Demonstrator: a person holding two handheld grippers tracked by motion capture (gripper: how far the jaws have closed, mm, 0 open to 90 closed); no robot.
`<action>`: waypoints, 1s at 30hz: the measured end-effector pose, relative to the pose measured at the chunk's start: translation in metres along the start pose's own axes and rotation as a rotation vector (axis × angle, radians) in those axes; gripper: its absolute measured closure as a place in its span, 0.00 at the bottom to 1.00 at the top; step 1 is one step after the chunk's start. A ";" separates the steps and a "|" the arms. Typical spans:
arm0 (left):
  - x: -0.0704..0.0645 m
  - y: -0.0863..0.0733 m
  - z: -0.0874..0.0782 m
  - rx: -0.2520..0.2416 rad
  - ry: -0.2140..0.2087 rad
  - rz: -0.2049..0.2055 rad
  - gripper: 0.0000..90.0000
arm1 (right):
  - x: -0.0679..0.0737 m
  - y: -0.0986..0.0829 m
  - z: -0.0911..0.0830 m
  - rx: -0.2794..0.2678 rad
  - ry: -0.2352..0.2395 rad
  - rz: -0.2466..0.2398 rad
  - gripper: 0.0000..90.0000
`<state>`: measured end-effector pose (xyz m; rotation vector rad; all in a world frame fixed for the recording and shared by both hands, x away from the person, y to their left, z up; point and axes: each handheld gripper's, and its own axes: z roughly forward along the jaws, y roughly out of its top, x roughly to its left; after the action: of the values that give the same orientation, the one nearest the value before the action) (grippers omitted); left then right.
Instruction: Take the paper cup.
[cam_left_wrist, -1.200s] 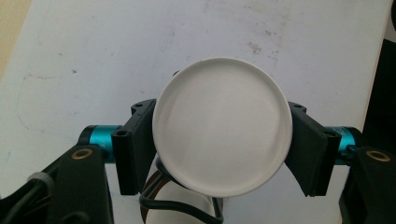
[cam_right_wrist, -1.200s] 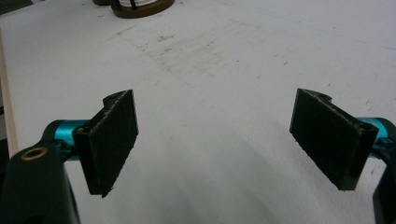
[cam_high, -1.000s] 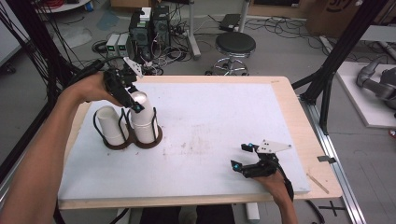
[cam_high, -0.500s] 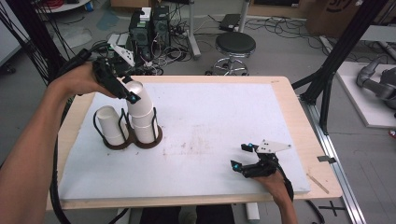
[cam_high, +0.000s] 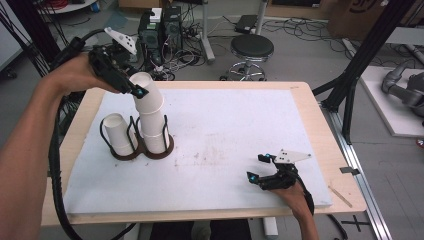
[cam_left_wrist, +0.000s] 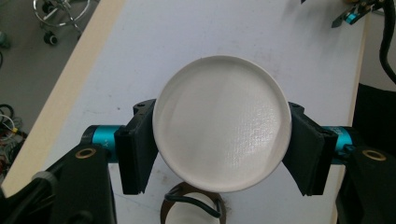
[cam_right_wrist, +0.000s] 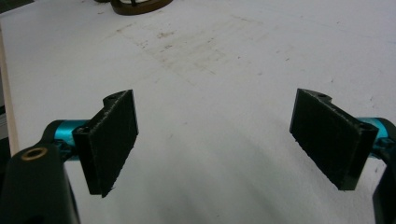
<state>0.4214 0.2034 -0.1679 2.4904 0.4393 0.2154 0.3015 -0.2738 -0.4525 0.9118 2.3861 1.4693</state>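
Observation:
A white paper cup (cam_high: 146, 100), upside down, is held between the jaws of my left gripper (cam_high: 136, 91), raised and tilted above a second white cup (cam_high: 156, 139). That second cup stands in the right ring of a dark wire holder (cam_high: 170, 147). A third cup (cam_high: 117, 134) sits in the left ring. In the left gripper view the held cup's round base (cam_left_wrist: 219, 123) fills the gap between the pads (cam_left_wrist: 135, 149), with the holder (cam_left_wrist: 194, 205) below it. My right gripper (cam_high: 258, 169) rests open near the front right of the white mat; its jaws (cam_right_wrist: 229, 140) hold nothing.
The white mat (cam_high: 235, 115) covers a wooden table (cam_high: 320, 130). Behind the table stand a black stool (cam_high: 252, 47) and computer boxes with cables (cam_high: 160, 30). A black frame leg (cam_high: 360, 65) rises at the right. The holder's base (cam_right_wrist: 135, 5) shows far ahead of the right gripper.
My left gripper has risen and drawn back to the left with the top cup, pulling it up off the cup beneath. The right gripper has stayed put.

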 end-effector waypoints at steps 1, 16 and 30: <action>0.000 0.000 0.000 0.000 0.000 0.000 0.38 | 0.000 0.000 0.000 0.000 0.000 0.000 0.17; -0.020 -0.003 -0.025 -0.129 0.065 -0.008 0.38 | 0.000 0.000 0.000 0.004 -0.003 -0.001 0.18; -0.068 -0.014 -0.031 -0.267 0.139 -0.062 0.38 | -0.001 0.000 0.001 0.007 -0.005 -0.001 0.18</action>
<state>0.3462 0.2067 -0.1545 2.2053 0.5084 0.3968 0.3026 -0.2734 -0.4526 0.9142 2.3894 1.4573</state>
